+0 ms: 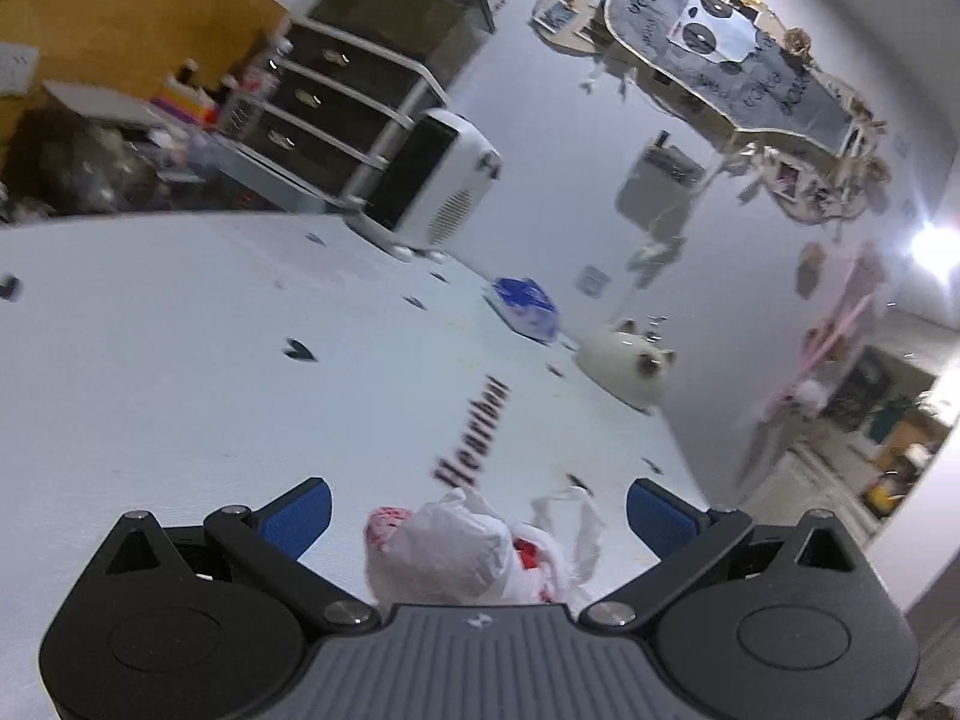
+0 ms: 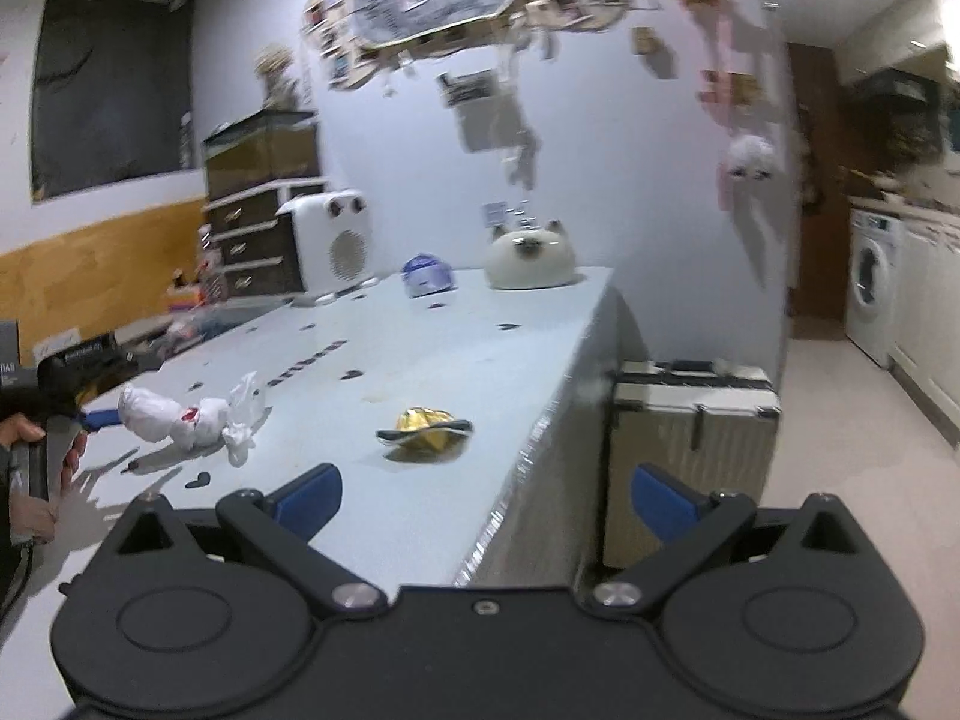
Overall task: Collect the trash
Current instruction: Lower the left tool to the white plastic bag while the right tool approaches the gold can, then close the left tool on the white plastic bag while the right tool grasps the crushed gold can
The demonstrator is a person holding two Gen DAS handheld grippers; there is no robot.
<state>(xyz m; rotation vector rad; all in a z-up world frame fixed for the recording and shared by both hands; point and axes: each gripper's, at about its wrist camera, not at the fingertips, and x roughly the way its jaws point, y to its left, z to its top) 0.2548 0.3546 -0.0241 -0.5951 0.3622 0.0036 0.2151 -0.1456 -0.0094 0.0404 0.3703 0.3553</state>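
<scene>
I am looking along the left hand-held gripper [image 1: 479,513], and its blue fingers [image 1: 298,513] are standing wide apart with nothing clamped between them. A crumpled white plastic bag [image 1: 456,552] with red marks is lying on the pale worktop [image 1: 180,372] in the gap between those fingers, close to the gripper body; I cannot tell whether either finger is touching it. Just beyond the bag, dark lettering [image 1: 471,435] is running across the worktop surface.

The right hand-held gripper [image 2: 486,498] is also spread wide and is holding nothing. It is hovering near the worktop's [image 2: 420,336] front edge. Ahead of it, a flattened yellow wrapper [image 2: 426,425] is lying on the surface, apart from the fingers. Further left in this view the same white bag [image 2: 180,420] is sitting by a blue fingertip of the left gripper, and a person's hand [image 2: 27,468] is gripping that tool's handle at the frame's edge.

At the far end of the worktop a blue and white package [image 1: 527,307] is lying beside a cream cat-shaped object [image 1: 627,363], with a white fan heater [image 1: 438,180] standing near the corner. A pale suitcase [image 2: 690,456] is standing on the floor just beside the worktop, and a washing machine [image 2: 870,282] is showing down the passage on the right.
</scene>
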